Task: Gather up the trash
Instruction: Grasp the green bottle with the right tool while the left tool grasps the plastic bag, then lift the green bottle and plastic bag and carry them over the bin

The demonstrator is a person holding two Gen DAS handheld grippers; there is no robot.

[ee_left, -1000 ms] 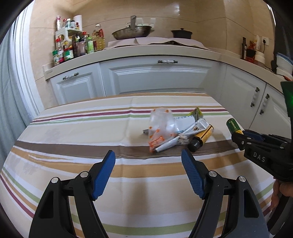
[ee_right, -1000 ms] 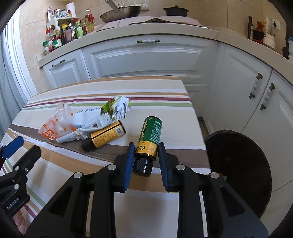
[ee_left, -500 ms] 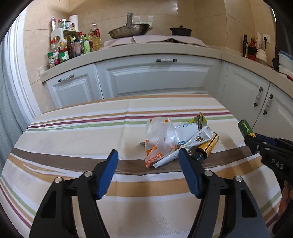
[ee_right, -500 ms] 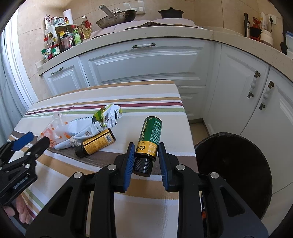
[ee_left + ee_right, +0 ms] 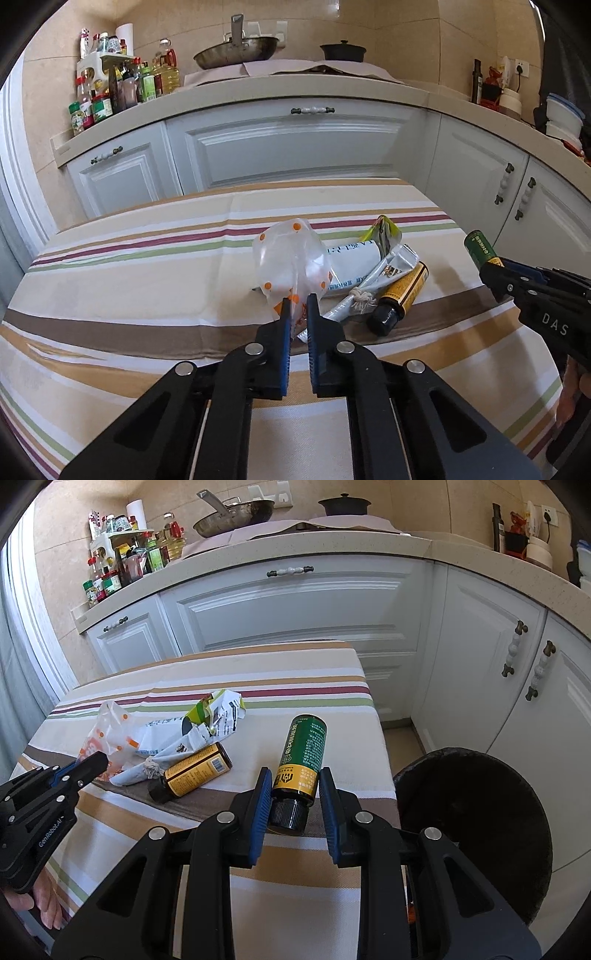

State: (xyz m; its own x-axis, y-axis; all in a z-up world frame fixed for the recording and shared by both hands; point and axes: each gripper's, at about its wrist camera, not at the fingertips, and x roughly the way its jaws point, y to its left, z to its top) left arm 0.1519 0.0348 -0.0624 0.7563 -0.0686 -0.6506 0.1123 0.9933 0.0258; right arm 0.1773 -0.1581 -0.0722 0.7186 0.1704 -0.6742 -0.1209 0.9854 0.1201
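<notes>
My left gripper (image 5: 296, 308) is shut on the near edge of a clear plastic bag with orange dots (image 5: 291, 258), which lies on the striped tablecloth (image 5: 129, 266). Beside the bag lie crumpled white wrappers (image 5: 354, 258) and a yellow-labelled bottle (image 5: 400, 293) on its side. My right gripper (image 5: 295, 788) is shut on a green bottle (image 5: 303, 749) and holds it above the table's right edge; the bottle also shows in the left wrist view (image 5: 480, 249). A black trash bin (image 5: 476, 823) stands on the floor right of the table.
White kitchen cabinets (image 5: 295, 147) run behind and to the right of the table. The counter holds condiment bottles (image 5: 110, 92), a pan (image 5: 236, 55) and a black pot (image 5: 341, 51). The table's right edge drops off close to the bin.
My left gripper moved forward to the dotted bag and closed on its edge. My right gripper, still holding the green bottle, shifted slightly; the bin shows more fully.
</notes>
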